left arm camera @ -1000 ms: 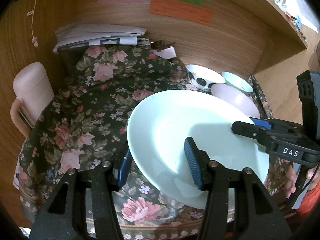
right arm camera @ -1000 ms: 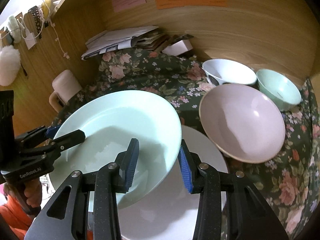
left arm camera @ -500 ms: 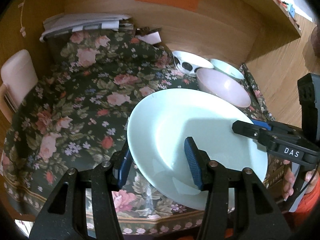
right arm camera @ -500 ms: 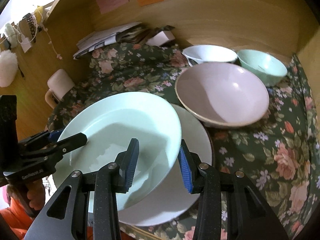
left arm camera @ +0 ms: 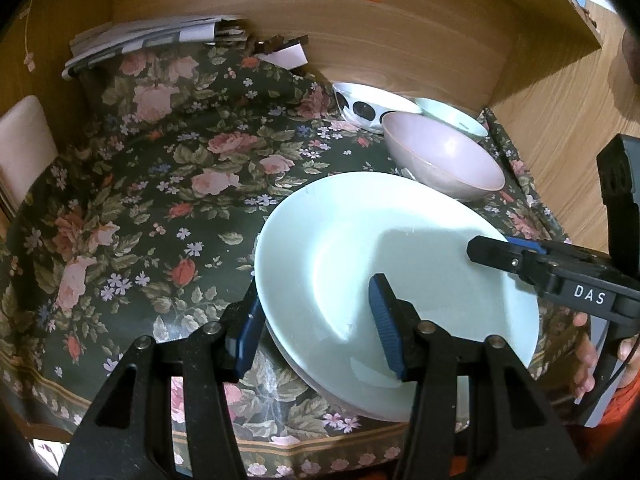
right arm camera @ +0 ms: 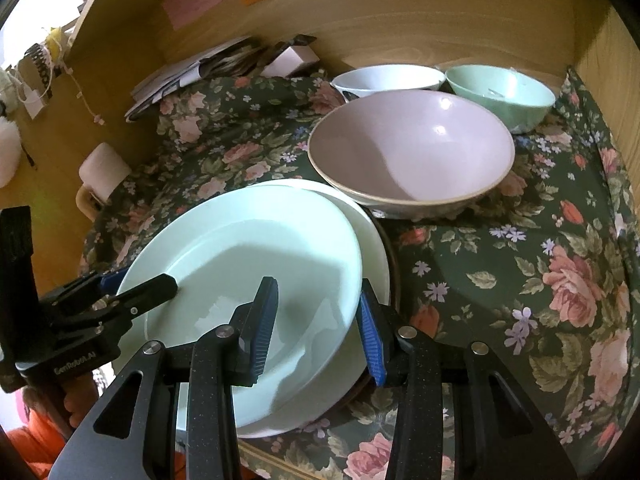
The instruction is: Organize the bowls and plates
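Note:
A pale mint plate (left arm camera: pixel 360 248) (right arm camera: pixel 248 248) is held at its rim by both grippers, low over a white plate (right arm camera: pixel 374 240) that rests on a dark plate. My left gripper (left arm camera: pixel 316 320) is shut on its left rim, one finger above and one below. My right gripper (right arm camera: pixel 318 322) is shut on its right rim; it also shows in the left wrist view (left arm camera: pixel 516 256). A large pink bowl (right arm camera: pixel 412 148) (left arm camera: pixel 444 156) sits behind, with a white spotted bowl (left arm camera: pixel 364 106) (right arm camera: pixel 388 78) and a mint bowl (right arm camera: pixel 502 88) (left arm camera: pixel 452 114) at the back.
A floral cloth (left arm camera: pixel 160 184) covers the table inside a wooden alcove. A stack of papers (left arm camera: pixel 148 40) and a small box (left arm camera: pixel 286 56) lie at the back wall. A pink mug (right arm camera: pixel 102 172) stands at the left edge.
Both grippers have carried the mint plate down and toward the white plate near the front edge; the bowls now look farther and lower in view. Grips unchanged.

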Available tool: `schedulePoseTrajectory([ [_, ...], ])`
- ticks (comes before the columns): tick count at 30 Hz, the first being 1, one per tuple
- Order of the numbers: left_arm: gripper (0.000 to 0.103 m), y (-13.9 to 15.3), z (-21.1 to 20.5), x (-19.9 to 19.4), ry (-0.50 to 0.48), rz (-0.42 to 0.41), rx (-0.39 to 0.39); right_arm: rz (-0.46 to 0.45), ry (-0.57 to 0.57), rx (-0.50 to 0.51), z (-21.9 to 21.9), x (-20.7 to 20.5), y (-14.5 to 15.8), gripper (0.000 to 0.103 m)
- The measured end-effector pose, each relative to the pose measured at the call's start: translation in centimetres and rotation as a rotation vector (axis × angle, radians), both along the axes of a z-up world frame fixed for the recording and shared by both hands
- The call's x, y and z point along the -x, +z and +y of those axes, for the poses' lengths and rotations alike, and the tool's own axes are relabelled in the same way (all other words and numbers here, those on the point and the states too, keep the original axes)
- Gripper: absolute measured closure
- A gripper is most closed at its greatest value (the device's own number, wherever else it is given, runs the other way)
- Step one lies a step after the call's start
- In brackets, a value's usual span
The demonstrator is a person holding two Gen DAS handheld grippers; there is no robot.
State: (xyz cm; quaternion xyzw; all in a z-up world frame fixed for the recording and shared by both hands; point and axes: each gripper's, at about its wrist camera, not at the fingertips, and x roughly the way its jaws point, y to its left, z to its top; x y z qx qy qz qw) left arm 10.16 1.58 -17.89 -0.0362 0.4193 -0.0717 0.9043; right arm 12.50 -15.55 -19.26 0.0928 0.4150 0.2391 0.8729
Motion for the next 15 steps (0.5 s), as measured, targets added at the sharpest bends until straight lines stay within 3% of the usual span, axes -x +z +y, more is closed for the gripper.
schedulePoseTrajectory([
  [10,0.052,-0.4,0.4,-1.0,0.011,-0.001,-0.03,0.018,0.011,-0.017,0.3,-0.3,-0.5,0.067],
  [15,0.052,-1.1,1.1,-1.7,0.015,0.045,0.006,0.01,0.016,-0.006,0.5,-0.2,-0.6,0.067],
])
